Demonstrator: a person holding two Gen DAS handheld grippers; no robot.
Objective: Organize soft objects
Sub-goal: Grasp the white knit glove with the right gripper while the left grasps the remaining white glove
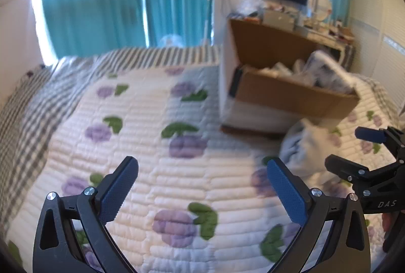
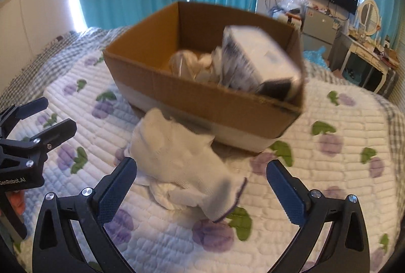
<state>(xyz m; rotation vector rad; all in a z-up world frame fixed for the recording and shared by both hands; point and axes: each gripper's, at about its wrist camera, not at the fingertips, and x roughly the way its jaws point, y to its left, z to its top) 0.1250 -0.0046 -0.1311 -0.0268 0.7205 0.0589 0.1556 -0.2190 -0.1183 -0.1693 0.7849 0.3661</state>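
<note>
Beside the cardboard box point(image 2: 202, 106), white socks point(image 2: 182, 166) lie before both wide-open, empty tools point(image 2: 201, 193).

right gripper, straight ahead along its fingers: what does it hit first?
Most likely the white cloth pile on the quilt: it lies between the open right gripper fingers, just ahead. The cardboard box sits behind it. Depth is uncertain through the fisheye.
</note>
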